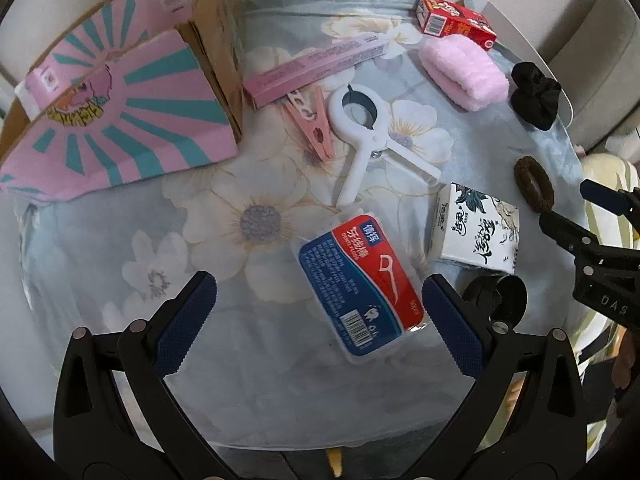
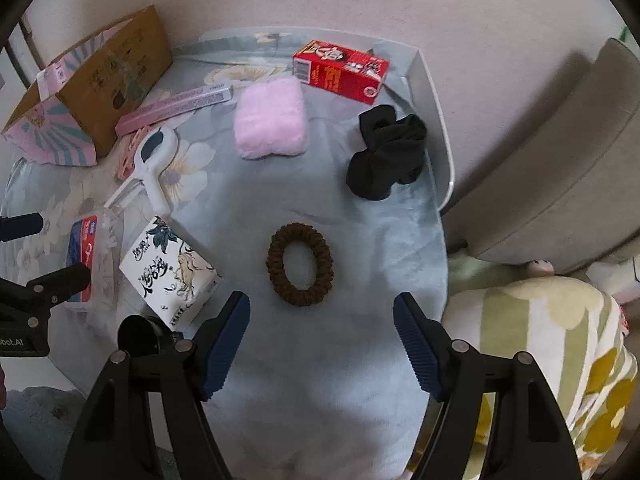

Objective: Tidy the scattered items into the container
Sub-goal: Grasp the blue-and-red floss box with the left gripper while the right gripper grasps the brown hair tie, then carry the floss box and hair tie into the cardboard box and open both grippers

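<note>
My left gripper (image 1: pixel 320 300) is open just above a red and blue floss-pick pack (image 1: pixel 362 284), which lies between its fingertips on the floral cloth. My right gripper (image 2: pixel 322 322) is open, with a brown hair tie (image 2: pixel 300 264) just ahead of it. The open cardboard box (image 1: pixel 120 112) with pink and teal flaps stands at the far left. Around lie a white clamp (image 1: pixel 368 136), a pink clothespin (image 1: pixel 314 124), a long pink box (image 1: pixel 316 64), a pink fluffy cloth (image 1: pixel 464 76), a red carton (image 1: pixel 456 20), a black cloth (image 1: pixel 536 96) and a white printed carton (image 1: pixel 476 232).
A white tray rim (image 2: pixel 436 120) edges the cloth at the right. A grey cushion (image 2: pixel 560 160) and a green-yellow floral blanket (image 2: pixel 560 360) lie beyond it. A black round object (image 2: pixel 138 336) sits by the white carton (image 2: pixel 172 276).
</note>
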`<state>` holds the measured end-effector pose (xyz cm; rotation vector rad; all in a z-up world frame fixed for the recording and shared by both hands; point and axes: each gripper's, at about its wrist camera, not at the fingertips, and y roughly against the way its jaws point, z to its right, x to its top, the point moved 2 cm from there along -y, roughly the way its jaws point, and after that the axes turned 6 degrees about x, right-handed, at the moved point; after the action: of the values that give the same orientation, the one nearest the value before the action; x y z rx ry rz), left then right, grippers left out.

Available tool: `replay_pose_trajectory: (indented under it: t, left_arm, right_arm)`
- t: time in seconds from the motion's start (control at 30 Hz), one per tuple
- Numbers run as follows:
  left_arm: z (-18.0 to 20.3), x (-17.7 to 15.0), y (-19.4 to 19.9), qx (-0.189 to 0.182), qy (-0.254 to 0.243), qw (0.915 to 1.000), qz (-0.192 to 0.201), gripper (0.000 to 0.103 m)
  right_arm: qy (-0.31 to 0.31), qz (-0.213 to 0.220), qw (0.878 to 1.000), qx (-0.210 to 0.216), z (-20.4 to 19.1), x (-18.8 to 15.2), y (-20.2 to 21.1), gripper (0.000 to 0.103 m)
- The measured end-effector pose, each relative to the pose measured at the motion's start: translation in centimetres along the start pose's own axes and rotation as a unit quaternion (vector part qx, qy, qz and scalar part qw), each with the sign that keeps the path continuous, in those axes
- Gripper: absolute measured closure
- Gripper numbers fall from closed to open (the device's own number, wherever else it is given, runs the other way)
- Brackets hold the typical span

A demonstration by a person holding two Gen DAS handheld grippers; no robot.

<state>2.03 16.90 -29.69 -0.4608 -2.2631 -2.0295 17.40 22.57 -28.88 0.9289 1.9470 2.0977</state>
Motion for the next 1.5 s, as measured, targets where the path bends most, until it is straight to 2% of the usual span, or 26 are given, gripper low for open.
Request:
replay_pose_trajectory:
  t: [0.53,0.87,0.93,1.0,1.07,1.17,1.27,1.33,1.5]
  left_arm:
    - [0.2,-0.4,-1.3,-0.016,0.037,0.9988,-0.027,0.003]
    - [0.1,-0.7,-1.0,-0.028,0.046,0.998,-0.034,0.005]
    - [0.0,-0.7,-0.8,-0.03,0.048,0.9978,-0.034,0.008]
    - [0.0,-0.7,-0.5,-0.032,0.048,0.9978,-0.034,0.012]
    - [-0.2,-0.7,-0.2,-0.032,0.047,0.9978,-0.034,0.016]
    - [-1.4,-0.5,0.3,-0.033,0.047,0.9978,-0.033,0.025]
    - [-2.2,-0.7,1.1,-0.032,0.048,0.9979,-0.031,0.038]
    - [-3.0,-0.5,1.1,-0.033,0.047,0.9979,-0.029,0.052]
    - [-3.8,0.1,1.1,-0.043,0.05,0.9973,-0.031,0.052]
  right_arm:
    - [0.01,-0.001,1.0,0.022,0.4,0.9,-1.5,0.033]
    - [0.023,-0.006,0.999,0.029,0.2,1.1,-2.3,0.045]
    - [0.023,-0.005,0.999,0.035,0.1,1.1,-2.3,0.049]
    - [0.024,-0.004,0.999,0.043,0.0,1.1,-2.2,0.06]
    - [0.029,-0.003,0.999,0.046,-0.1,1.2,-2.1,0.066]
    - [0.026,-0.002,0.998,0.049,-0.1,1.3,-2.1,0.072]
    - [0.02,0.0,0.999,0.048,0.2,1.3,-2.1,0.079]
    - [0.016,0.001,0.999,0.049,0.3,1.3,-2.0,0.081]
    - [0.011,0.005,0.999,0.046,0.0,1.3,-1.6,0.083]
